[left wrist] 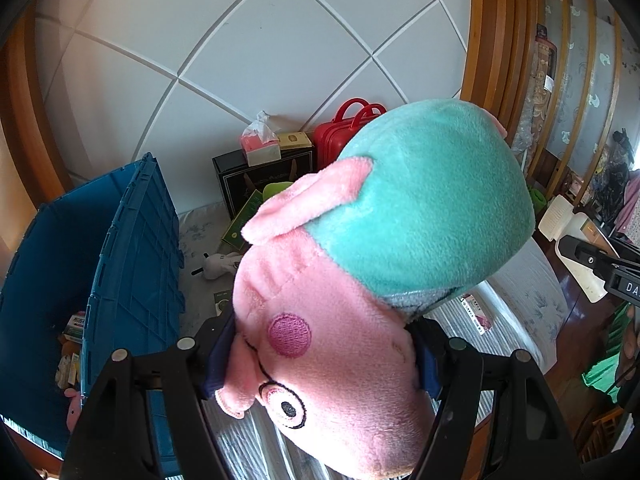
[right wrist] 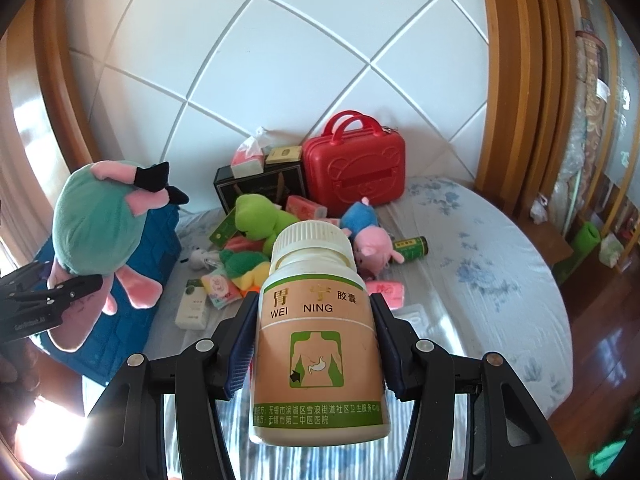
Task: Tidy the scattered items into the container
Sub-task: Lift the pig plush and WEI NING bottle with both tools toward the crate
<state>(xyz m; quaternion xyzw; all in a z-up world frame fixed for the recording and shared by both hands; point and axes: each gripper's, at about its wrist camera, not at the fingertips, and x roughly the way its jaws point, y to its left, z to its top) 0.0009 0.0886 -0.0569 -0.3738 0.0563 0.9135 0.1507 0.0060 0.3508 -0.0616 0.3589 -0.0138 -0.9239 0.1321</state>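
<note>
The right hand-held gripper [right wrist: 314, 344] is clamping an upright, white-capped tan pill bottle [right wrist: 318, 332]. The left hand-held gripper [left wrist: 320, 364] is gripping the head of a pink-and-teal plush pig [left wrist: 372, 264], its body pointing away. The open blue plastic crate [left wrist: 132, 240] is sitting on the bed to the left, nearer the left one.

Left gripper [left wrist: 320, 364] clamped on the pig plush [left wrist: 360, 264], raised beside the blue crate [left wrist: 132, 240]. Right gripper [right wrist: 316, 344] closed around the pill bottle [right wrist: 320, 336], right of the crate.
</note>
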